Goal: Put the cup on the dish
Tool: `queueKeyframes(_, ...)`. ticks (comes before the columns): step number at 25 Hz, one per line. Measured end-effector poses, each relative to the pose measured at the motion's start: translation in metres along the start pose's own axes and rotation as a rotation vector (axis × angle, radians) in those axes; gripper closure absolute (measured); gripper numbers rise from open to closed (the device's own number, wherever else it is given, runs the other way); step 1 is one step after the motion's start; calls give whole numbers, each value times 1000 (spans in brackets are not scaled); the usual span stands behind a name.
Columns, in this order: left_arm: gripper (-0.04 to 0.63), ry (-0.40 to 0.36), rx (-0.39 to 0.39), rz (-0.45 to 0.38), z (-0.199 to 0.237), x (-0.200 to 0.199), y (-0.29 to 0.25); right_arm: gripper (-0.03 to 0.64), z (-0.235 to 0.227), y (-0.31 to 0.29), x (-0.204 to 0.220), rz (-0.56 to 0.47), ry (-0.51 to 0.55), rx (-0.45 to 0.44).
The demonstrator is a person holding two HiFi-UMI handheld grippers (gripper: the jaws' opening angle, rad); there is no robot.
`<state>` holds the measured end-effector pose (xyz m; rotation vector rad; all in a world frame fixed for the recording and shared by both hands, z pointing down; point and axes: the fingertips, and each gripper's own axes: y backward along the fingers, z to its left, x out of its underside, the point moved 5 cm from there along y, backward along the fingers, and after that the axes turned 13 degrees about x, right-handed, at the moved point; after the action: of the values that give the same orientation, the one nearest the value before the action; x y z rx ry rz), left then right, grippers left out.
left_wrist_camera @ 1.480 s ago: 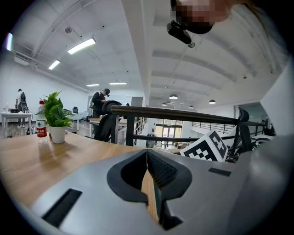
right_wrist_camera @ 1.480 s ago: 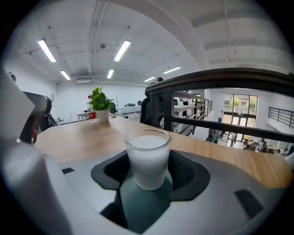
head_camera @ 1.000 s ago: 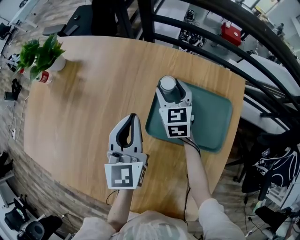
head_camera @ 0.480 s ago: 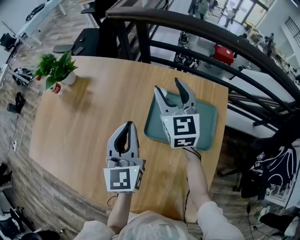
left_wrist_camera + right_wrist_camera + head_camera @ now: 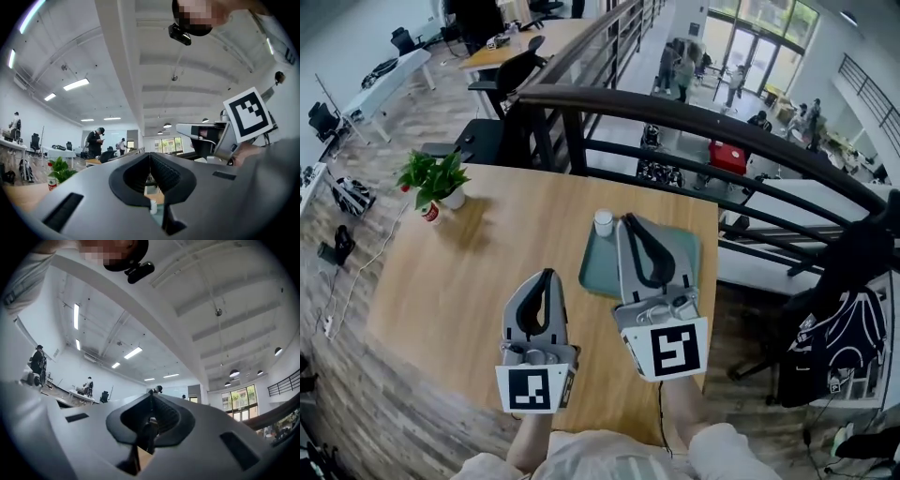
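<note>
A small white cup (image 5: 603, 222) stands upright on the far left corner of a green dish (image 5: 598, 268) on a wooden table (image 5: 459, 281). Both handheld grippers are raised near the person. The left gripper (image 5: 547, 275) and right gripper (image 5: 629, 221) each have their fingers pressed together, empty.

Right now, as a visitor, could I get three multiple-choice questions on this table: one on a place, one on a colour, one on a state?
1. Where is the cup? A on the tray's far left corner; B on the floor; C in a gripper.
2. The tray is: A red; B green; C yellow.
3. The right gripper is: A shut and empty; B holding the cup; C wide open.

Answers: A, the cup stands at the tray's corner; B, its surface is dark green; A, the jaws meet with nothing between them.
</note>
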<state>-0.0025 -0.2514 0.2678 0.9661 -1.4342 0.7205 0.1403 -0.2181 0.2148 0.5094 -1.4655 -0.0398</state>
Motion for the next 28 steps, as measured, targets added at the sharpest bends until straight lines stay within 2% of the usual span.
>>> queueKeyframes(4, 584, 10, 44, -30, -24, -13, 11, 591, 8, 45, -21, 8, -13, -18)
queueKeyframes(8, 584, -2, 73, -55, -39, -22, 22, 595, 19, 78, -1, 114, -1, -64)
queueKeyframes(12, 584, -23, 78, -88, -42, -34, 26, 598, 20, 94, 12, 193, 15, -40)
queueKeyframes(28, 584, -24, 90, -102, -47, -39, 33, 598, 20, 99, 10, 189, 34, -31)
